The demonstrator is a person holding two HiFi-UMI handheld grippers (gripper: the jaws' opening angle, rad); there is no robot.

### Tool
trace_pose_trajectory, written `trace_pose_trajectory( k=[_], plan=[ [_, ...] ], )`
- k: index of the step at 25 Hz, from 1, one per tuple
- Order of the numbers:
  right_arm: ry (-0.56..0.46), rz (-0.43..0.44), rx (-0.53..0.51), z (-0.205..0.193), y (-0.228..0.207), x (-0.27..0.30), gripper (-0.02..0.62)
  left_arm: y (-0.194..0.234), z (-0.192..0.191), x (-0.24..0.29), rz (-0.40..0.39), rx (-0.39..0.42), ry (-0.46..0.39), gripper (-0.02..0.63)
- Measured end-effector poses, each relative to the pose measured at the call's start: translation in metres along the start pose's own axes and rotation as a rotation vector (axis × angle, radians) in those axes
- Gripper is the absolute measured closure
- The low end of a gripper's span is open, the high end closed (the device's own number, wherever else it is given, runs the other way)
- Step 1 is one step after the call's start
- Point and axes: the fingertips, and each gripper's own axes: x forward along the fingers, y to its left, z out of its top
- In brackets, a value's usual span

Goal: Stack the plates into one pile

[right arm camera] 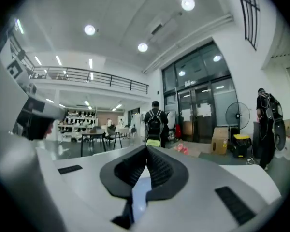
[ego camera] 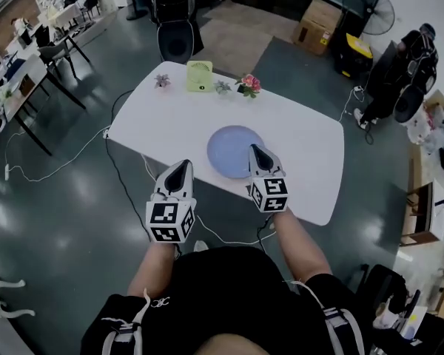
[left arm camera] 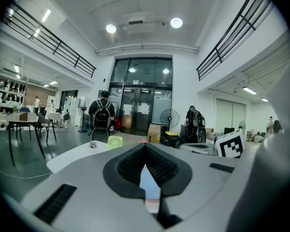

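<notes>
Now my left gripper (ego camera: 183, 163) is closed. Its two jaws meet tip to tip and there is nothing between them. My right gripper (ego camera: 254, 149) is closed too, and it holds nothing. Both point away from me, out over the desk (ego camera: 303, 146), and both lie almost flat.

From my head, the right gripper's tip covers the right side of the blue plate (ego camera: 226, 150). The left gripper is off to the plate's left, by the near edge of the desk. The two are close together, side by side.

The blue plate lies flat on the white desk, a bit nearer to me than the middle. I see only one round blue shape, so I cannot tell how many plates are in it.

Along the far edge of the desk stand a little green fan (ego camera: 200, 76), some pink flowers (ego camera: 249, 84) and small plants (ego camera: 161, 80). Past that edge is a black chair (ego camera: 176, 41). A thin wire (ego camera: 59, 167) runs across the grey floor (ego camera: 74, 220) on my left.
</notes>
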Motion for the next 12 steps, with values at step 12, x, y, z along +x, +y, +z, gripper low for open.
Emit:
trace_pose_trajectory(
  k=[12],
  plan=[
    [-0.206, -0.301, -0.006, 0.071, -0.058, -0.117, 0.581, -0.080, 0.002, 0.040, -0.188, 0.046, 0.008, 0.594]
  ],
)
